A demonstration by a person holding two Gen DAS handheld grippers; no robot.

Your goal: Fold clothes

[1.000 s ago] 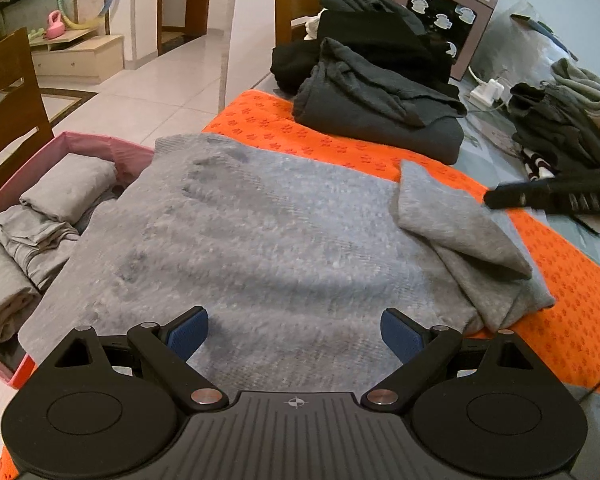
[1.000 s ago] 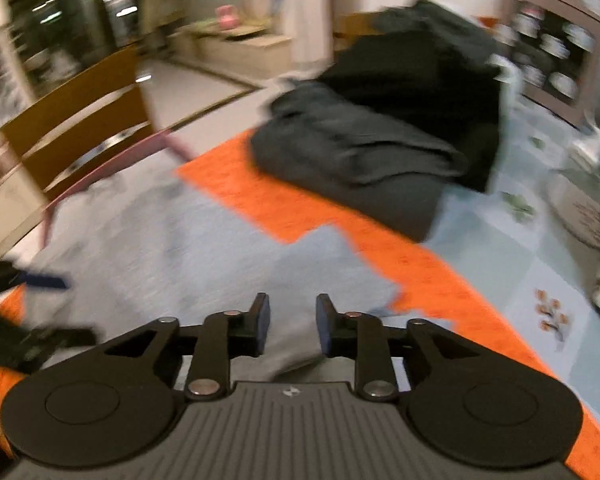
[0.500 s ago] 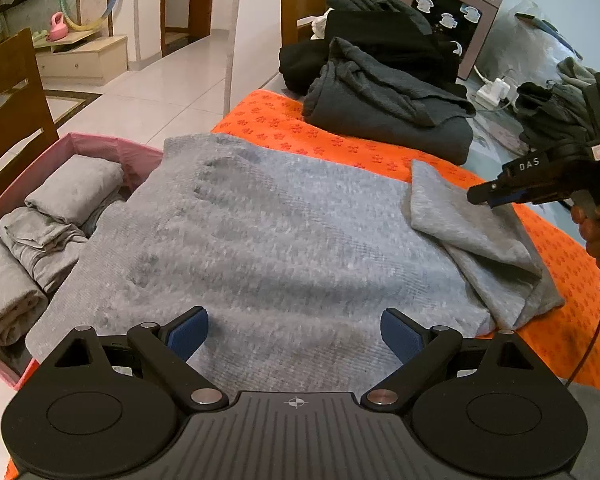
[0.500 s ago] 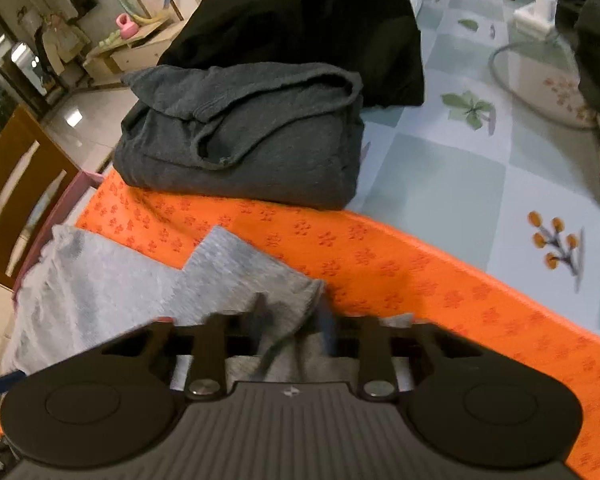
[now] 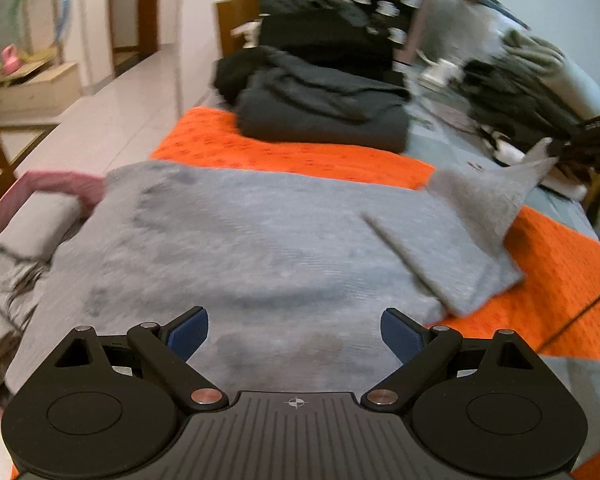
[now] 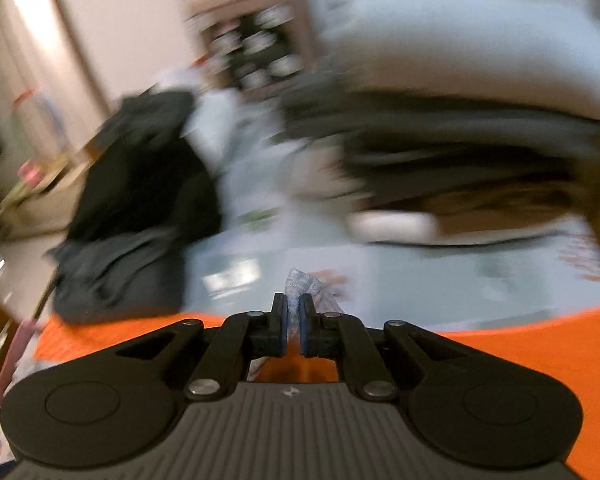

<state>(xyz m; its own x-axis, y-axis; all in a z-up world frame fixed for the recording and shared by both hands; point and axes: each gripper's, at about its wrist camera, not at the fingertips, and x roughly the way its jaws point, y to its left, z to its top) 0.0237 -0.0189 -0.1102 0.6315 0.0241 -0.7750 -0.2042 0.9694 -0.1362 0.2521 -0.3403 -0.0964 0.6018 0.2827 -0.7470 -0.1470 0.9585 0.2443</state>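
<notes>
A grey knit sweater (image 5: 260,240) lies spread on an orange mat (image 5: 300,152). My left gripper (image 5: 294,332) is open and empty, hovering over the sweater's near hem. My right gripper (image 6: 294,308) is shut on the grey sleeve's tip (image 6: 300,280), which pokes out between its fingers. In the left wrist view the right gripper (image 5: 592,140) is at the far right, pulling the sleeve (image 5: 496,192) up and out to the right. The right wrist view is heavily blurred.
A folded dark grey garment (image 5: 324,116) and black clothes (image 5: 324,40) sit at the mat's far edge. More dark clothes (image 5: 516,100) lie at the back right. A pink box (image 5: 60,184) with folded grey items stands at the left.
My right gripper closed on the folded-over sleeve and pulled it up and rightward, unfolding it. The left gripper stayed open over the hem.
</notes>
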